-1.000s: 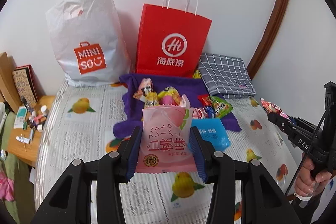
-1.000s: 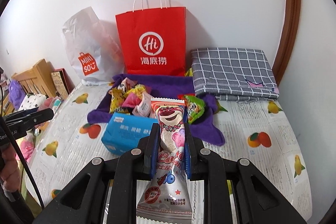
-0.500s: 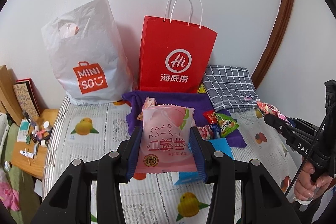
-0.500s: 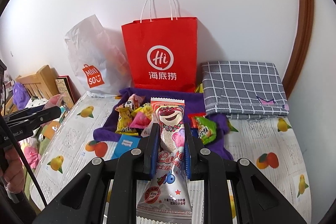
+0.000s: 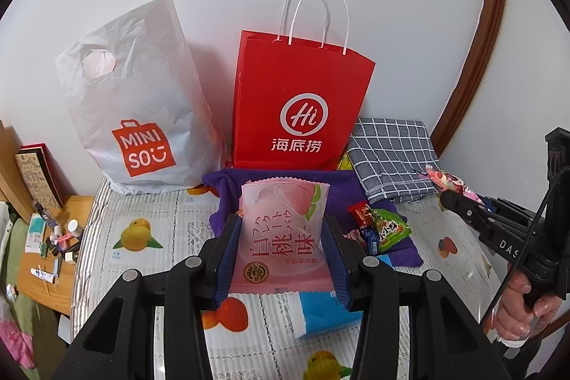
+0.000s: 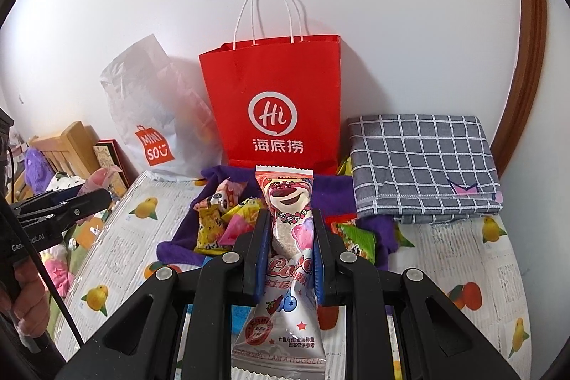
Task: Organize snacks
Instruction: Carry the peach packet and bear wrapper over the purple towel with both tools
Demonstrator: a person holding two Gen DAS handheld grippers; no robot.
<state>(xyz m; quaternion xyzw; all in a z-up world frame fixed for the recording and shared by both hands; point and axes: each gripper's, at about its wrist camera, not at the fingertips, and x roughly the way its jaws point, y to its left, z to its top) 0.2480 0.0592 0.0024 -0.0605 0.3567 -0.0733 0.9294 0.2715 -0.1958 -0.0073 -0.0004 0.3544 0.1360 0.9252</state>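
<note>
1. Two big bags stand far back against the wall: a white bag [image 5: 135, 116] on the left and a red bag [image 5: 299, 102] right beside it.
2. A gray checked cloth [image 6: 424, 166] lies folded to the right of the red bag.
3. A purple towel [image 6: 342, 187] lies in front of the red bag with small snacks [image 6: 221, 219] piled on it.
4. The left gripper [image 5: 281, 259] pinches a pink peach snack pack [image 5: 281, 234], held up near the camera.
5. The right gripper [image 6: 290, 255] pinches a long bear snack pack [image 6: 288, 237], held up above the bed.
</note>
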